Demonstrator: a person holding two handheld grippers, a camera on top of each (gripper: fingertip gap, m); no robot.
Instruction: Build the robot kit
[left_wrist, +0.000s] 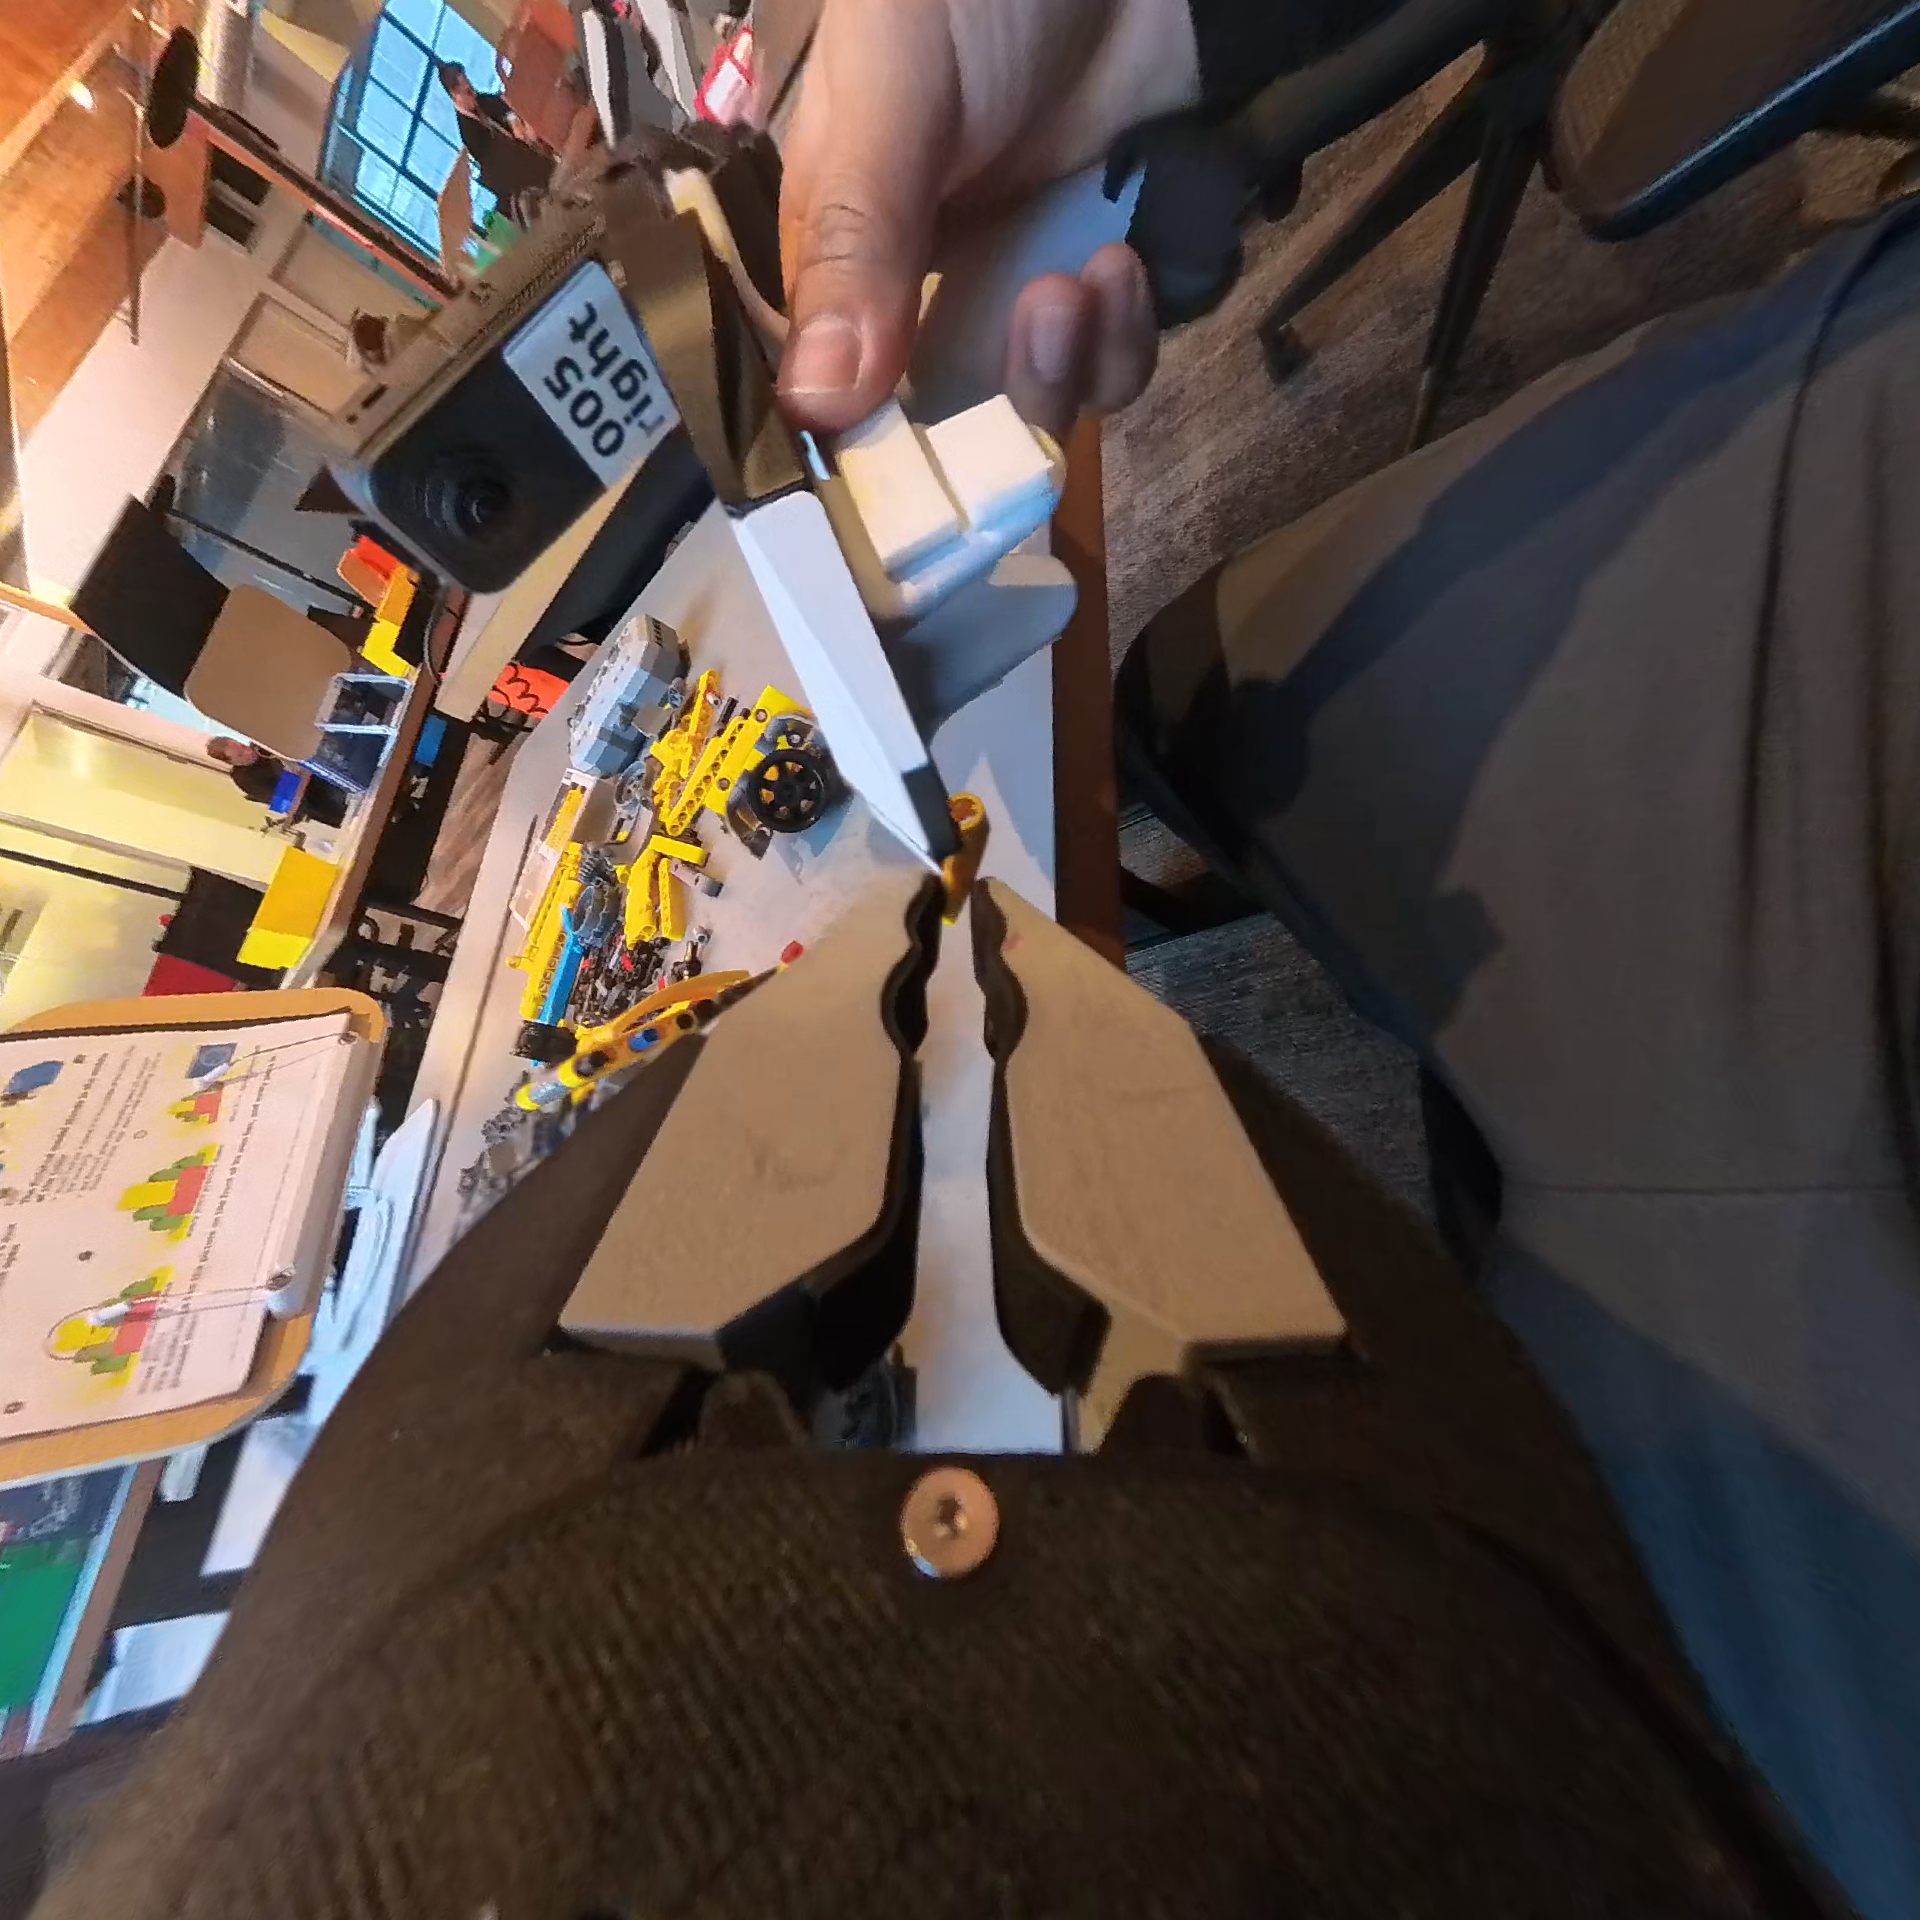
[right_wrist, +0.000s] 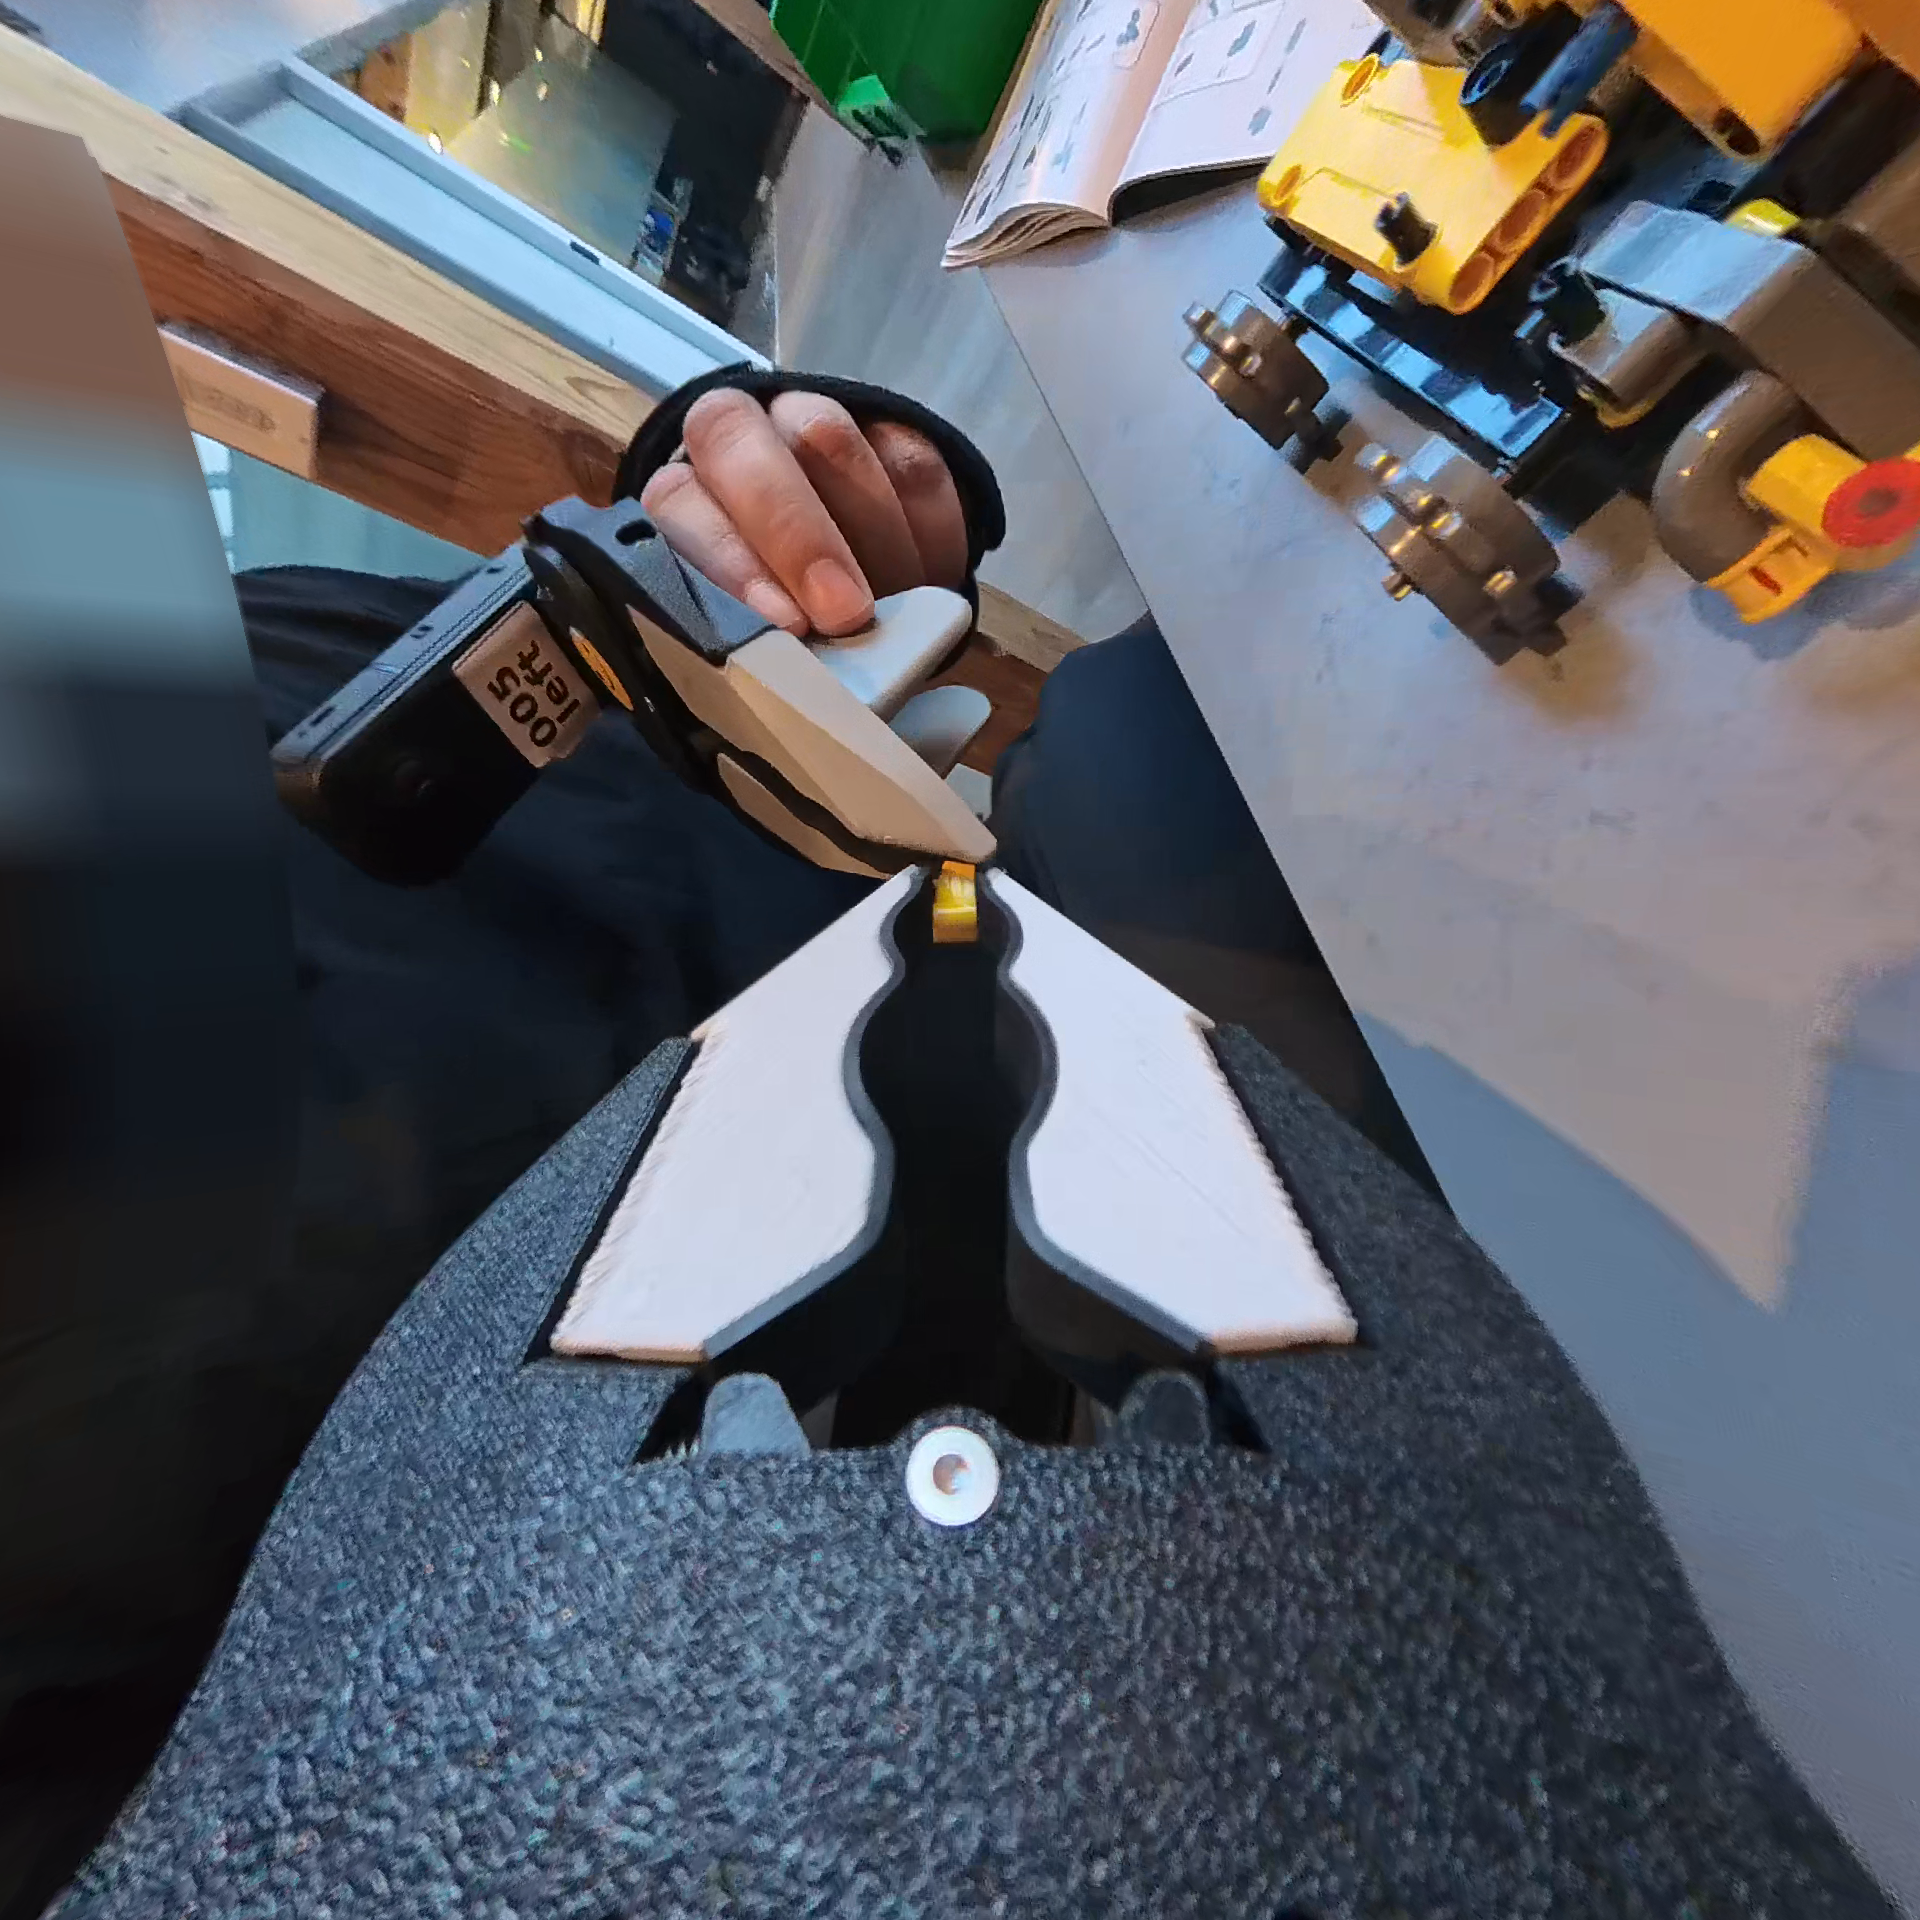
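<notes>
Beyond both tips, the grey counter (left_wrist: 1013, 717) carries a part-built yellow brick vehicle (left_wrist: 748, 764). The left hand-held gripper (left_wrist: 956, 896) and right hand-held gripper (right_wrist: 954, 881) meet tip to tip, each pinching the small yellow connector piece (right_wrist: 953, 906) between them.

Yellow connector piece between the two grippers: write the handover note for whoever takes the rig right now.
Left gripper: jaws shut on one end of the small yellow connector piece.
Right gripper: jaws shut on its other end; both tips meet at the piece, held off the edge of the grey table.
On the table: half-built yellow vehicle, loose yellow and grey parts, open instruction booklet.
Done: piece is gripped by both.
Left: not shown; the piece joins nothing yet.
</notes>
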